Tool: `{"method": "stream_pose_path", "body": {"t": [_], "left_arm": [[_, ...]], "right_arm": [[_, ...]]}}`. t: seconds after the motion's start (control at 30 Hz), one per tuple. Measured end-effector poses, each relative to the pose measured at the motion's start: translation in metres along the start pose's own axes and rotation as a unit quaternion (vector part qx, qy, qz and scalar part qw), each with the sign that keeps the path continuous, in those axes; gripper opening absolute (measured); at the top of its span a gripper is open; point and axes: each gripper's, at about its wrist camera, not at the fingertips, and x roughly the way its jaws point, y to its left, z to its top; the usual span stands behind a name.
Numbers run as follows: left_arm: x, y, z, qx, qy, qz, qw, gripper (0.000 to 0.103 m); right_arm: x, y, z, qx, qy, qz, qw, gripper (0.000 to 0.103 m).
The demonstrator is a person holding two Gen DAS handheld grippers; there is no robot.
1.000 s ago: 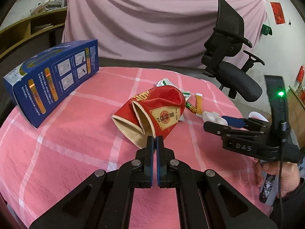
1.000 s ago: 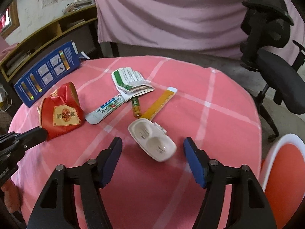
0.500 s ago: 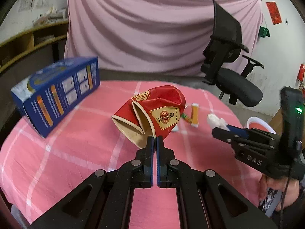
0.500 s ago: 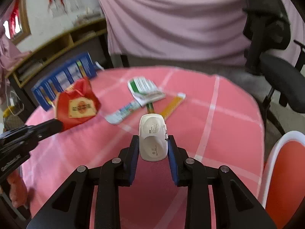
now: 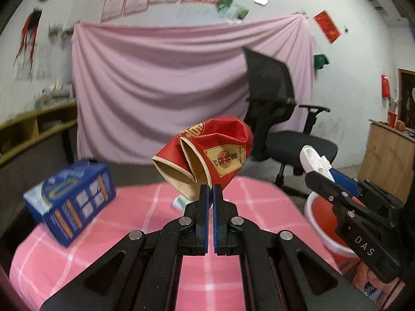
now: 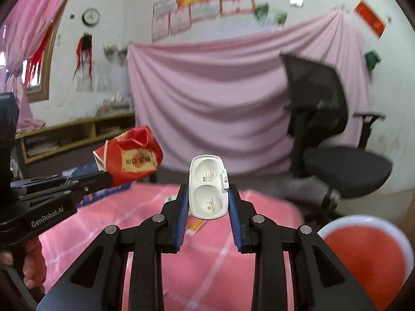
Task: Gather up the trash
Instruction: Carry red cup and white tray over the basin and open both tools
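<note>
My left gripper (image 5: 210, 194) is shut on a crushed red paper cup (image 5: 207, 155) and holds it up above the pink checked table (image 5: 160, 223). The cup also shows in the right wrist view (image 6: 129, 158), at the tip of the left gripper (image 6: 103, 178). My right gripper (image 6: 207, 199) is shut on a white plastic blister tray (image 6: 208, 186) and holds it upright above the table (image 6: 212, 254). In the left wrist view the right gripper (image 5: 321, 173) carries the tray (image 5: 312, 159) at the right. A red bin with a white rim (image 6: 363, 256) stands at the lower right.
A blue carton (image 5: 70, 202) lies on the table's left side. A scrap of wrapper (image 5: 179, 203) lies behind the left fingers. A black office chair (image 5: 282, 129) stands behind the table before a pink curtain. The red bin (image 5: 324, 223) sits off the table's right edge.
Both grippers have risen well above the table with the cup and the tray. A second ago the right gripper was open over the tray on the table; it then shut on it.
</note>
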Motion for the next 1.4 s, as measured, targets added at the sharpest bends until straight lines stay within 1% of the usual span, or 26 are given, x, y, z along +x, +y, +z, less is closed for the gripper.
{"method": "stream_pose_path", "body": {"t": [0.13, 0.23, 0.33, 0.43, 0.53, 0.63, 0.77, 0.87, 1.03, 1.2, 1.4], "left_arm": [[-0.008, -0.022, 0.009, 0.024, -0.039, -0.010, 0.9989, 0.001], [-0.013, -0.037, 0.016, 0.044, -0.062, -0.021, 0.9969, 0.001], [-0.012, -0.053, 0.021, 0.060, -0.073, -0.034, 0.9949, 0.001], [-0.007, -0.069, 0.024, 0.074, -0.072, -0.051, 0.9933, 0.001], [0.004, -0.086, 0.025, 0.078, -0.057, -0.073, 0.9926, 0.001], [0.019, -0.101, 0.028, 0.068, -0.035, -0.093, 0.9927, 0.001], [0.033, -0.119, 0.032, 0.058, -0.012, -0.114, 0.9917, 0.001], [0.046, -0.133, 0.034, 0.059, 0.010, -0.132, 0.9894, 0.001], [0.064, -0.150, 0.031, 0.054, 0.047, -0.150, 0.9861, 0.001], [0.075, -0.162, 0.028, 0.055, 0.072, -0.170, 0.9814, 0.001], [0.079, -0.174, 0.022, 0.061, 0.093, -0.200, 0.9735, 0.001]], "right_arm": [[-0.020, -0.013, 0.009, 0.015, -0.055, -0.034, 0.998, 0.027], [-0.031, -0.026, 0.014, 0.026, -0.080, -0.055, 0.995, 0.027], [-0.037, -0.039, 0.016, 0.036, -0.090, -0.074, 0.993, 0.027], [-0.041, -0.053, 0.017, 0.052, -0.091, -0.094, 0.990, 0.027], [-0.048, -0.065, 0.016, 0.064, -0.085, -0.116, 0.987, 0.027], [-0.052, -0.079, 0.013, 0.079, -0.076, -0.132, 0.985, 0.027], [-0.052, -0.096, 0.007, 0.101, -0.051, -0.157, 0.981, 0.027], [-0.052, -0.111, -0.001, 0.120, -0.023, -0.175, 0.977, 0.027], [-0.053, -0.130, -0.012, 0.145, 0.014, -0.198, 0.969, 0.027], [-0.056, -0.144, -0.020, 0.168, 0.038, -0.213, 0.962, 0.027], [-0.056, -0.157, -0.023, 0.191, 0.047, -0.218, 0.956, 0.027]]}}
